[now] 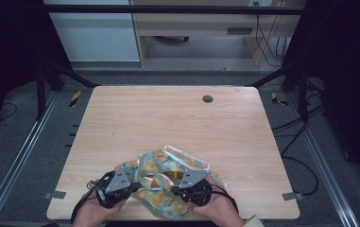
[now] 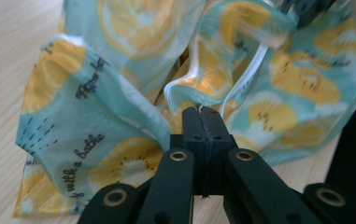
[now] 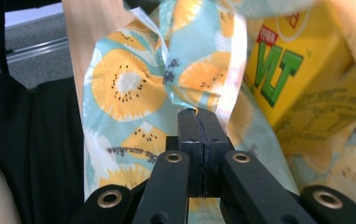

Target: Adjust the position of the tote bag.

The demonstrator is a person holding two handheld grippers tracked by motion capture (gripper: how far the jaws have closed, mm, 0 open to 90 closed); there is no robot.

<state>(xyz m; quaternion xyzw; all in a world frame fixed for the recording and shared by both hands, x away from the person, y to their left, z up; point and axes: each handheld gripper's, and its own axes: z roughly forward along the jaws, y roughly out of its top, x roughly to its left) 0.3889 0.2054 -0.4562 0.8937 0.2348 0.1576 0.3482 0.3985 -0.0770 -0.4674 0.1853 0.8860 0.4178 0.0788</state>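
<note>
Wood: the table is light wood, with a small dark round cap near its far edge.
Bag: a crumpled blue-green bag with orange and yellow fruit slices printed on it lies at the near edge of the table, between the two hands.
Bag up close: in the left gripper view the bag has small black writing and a white strip along its rim.
Box: in the right gripper view a yellow box with green letters sits inside the bag.
Left gripper: the left gripper is at the bag's left side. Its jaws are pressed together with a bit of the bag's rim pinched between them.
Right gripper: the right gripper is at the bag's right side. Its jaws are also squeezed together on a fold of the bag.
Hands: the left hand and the right hand come in from the bottom and hold the grippers.
</note>
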